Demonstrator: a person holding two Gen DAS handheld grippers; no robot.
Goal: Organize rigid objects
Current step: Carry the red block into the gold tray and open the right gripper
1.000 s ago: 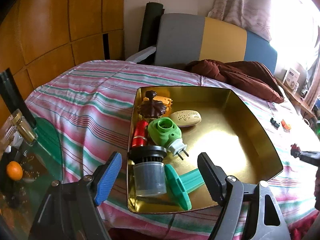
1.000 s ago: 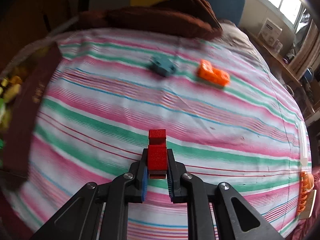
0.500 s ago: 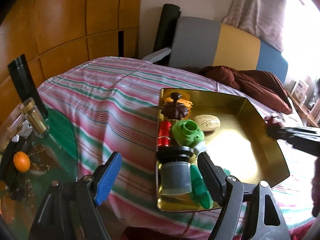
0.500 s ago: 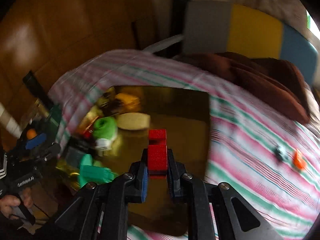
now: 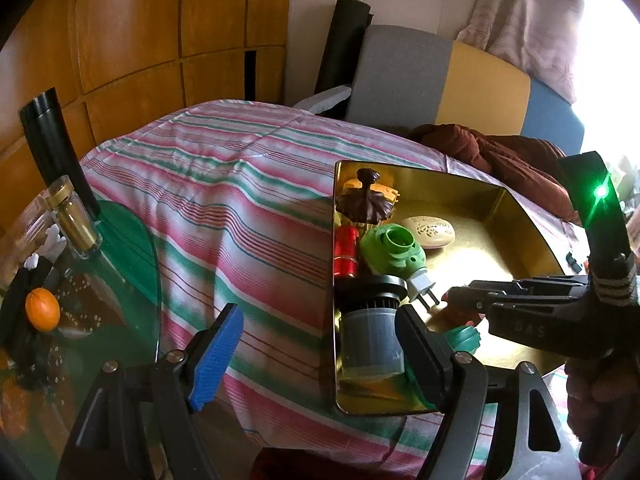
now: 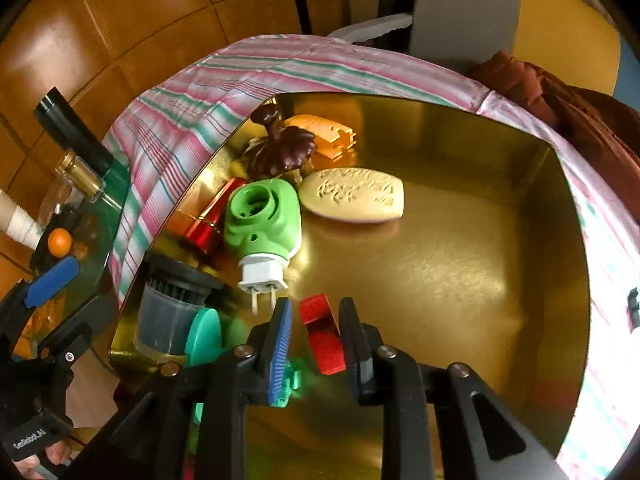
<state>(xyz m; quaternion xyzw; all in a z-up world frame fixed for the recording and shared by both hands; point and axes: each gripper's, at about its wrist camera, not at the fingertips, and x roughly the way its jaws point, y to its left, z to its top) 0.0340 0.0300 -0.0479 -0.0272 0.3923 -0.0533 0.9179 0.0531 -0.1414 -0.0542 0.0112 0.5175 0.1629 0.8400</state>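
Red block (image 6: 322, 334) between parted right tool (image 6: 316, 332) fingers, over gold tray (image 6: 460, 280); left tool (image 5: 320, 344) apart.

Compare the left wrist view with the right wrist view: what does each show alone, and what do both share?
Left wrist only: the open left gripper and the right tool seen from the side.

Right wrist only: the red plastic block loose between the open right gripper fingers.

Both: the gold metal tray, green plug-in vaporiser, cream oval soap.
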